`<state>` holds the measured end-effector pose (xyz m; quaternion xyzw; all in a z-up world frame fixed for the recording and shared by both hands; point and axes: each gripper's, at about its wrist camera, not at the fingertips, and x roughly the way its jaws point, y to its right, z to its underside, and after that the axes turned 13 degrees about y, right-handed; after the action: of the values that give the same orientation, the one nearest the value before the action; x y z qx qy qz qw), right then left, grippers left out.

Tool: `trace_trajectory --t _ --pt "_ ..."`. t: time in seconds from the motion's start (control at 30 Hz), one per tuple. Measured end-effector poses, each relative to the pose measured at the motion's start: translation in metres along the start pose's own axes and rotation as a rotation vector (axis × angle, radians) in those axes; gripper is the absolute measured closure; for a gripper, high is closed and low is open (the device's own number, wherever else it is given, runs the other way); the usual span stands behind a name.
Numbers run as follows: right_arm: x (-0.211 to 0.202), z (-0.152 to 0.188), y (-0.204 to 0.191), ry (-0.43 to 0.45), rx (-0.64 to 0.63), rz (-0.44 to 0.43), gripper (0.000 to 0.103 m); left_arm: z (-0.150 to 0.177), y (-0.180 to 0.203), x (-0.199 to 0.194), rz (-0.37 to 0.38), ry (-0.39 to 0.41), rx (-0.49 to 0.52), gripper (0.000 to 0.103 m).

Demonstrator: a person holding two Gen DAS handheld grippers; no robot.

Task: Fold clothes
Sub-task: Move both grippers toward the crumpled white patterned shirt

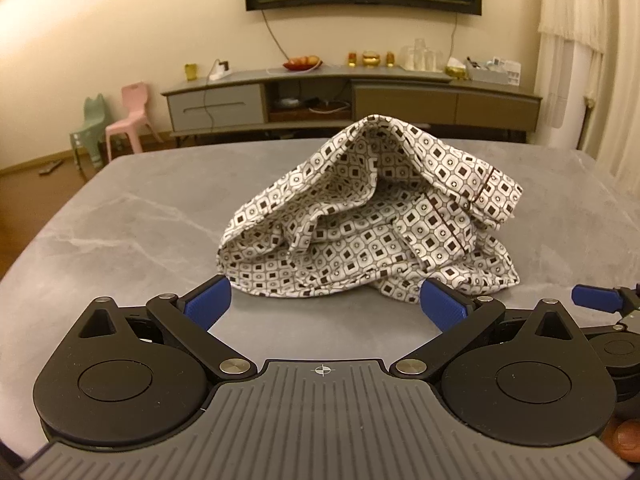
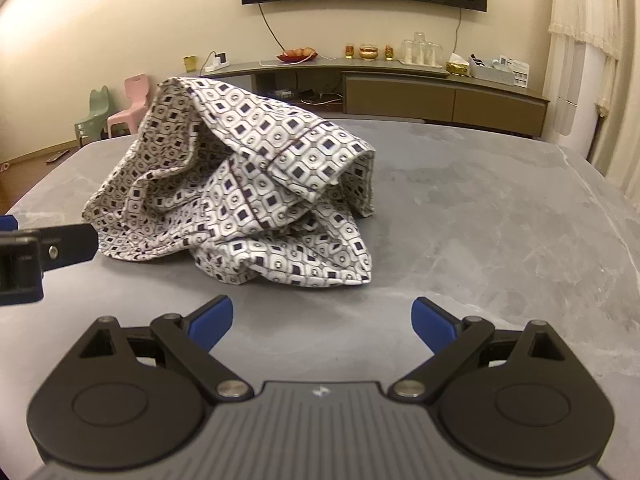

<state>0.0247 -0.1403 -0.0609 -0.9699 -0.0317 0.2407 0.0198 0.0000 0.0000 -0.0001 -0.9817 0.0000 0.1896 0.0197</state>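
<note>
A white garment with a dark square-and-ring print (image 1: 372,216) lies crumpled in a tall heap on the grey marbled table (image 1: 132,216). My left gripper (image 1: 325,306) stands open just short of the heap's near edge, nothing between its blue pads. In the right wrist view the same garment (image 2: 248,200) sits ahead and to the left. My right gripper (image 2: 322,322) is open over bare table, a little short of the cloth. The left gripper's black finger (image 2: 68,246) shows at the left edge of that view.
The table (image 2: 500,220) stretches bare to the right of the heap. Beyond its far edge stand a long low sideboard (image 1: 360,96) with glasses and bowls, two small plastic chairs (image 1: 128,120) on the left, and a curtain (image 1: 580,60) on the right.
</note>
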Motion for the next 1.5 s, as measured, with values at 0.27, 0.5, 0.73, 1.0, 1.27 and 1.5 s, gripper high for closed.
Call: trace_trajectory --t 0.27,0.5,0.73,1.0,1.27,1.5 --pt "-0.006 -0.001 -0.006 0.008 -0.014 0.014 0.004 0.007 0.009 0.004 -0.001 -0.018 0.045 0.012" --pt "-0.008 -0.002 -0.005 0.020 -0.006 -0.016 0.004 0.009 -0.002 -0.010 0.069 -0.053 -0.055 0.012" --pt "-0.012 -0.005 -0.007 0.039 -0.005 -0.028 0.005 0.011 -0.007 -0.011 0.081 -0.073 -0.043 0.018" --pt "-0.015 -0.007 -0.011 0.042 -0.035 -0.069 0.063 0.013 -0.008 -0.017 0.132 -0.071 -0.051 0.099" --pt "-0.017 -0.006 -0.012 0.040 -0.033 -0.111 0.103 0.012 -0.002 -0.025 0.130 -0.037 -0.014 0.103" --pt "-0.019 -0.008 -0.014 0.054 -0.056 -0.115 0.103 0.013 -0.004 -0.025 0.131 -0.030 -0.028 0.103"
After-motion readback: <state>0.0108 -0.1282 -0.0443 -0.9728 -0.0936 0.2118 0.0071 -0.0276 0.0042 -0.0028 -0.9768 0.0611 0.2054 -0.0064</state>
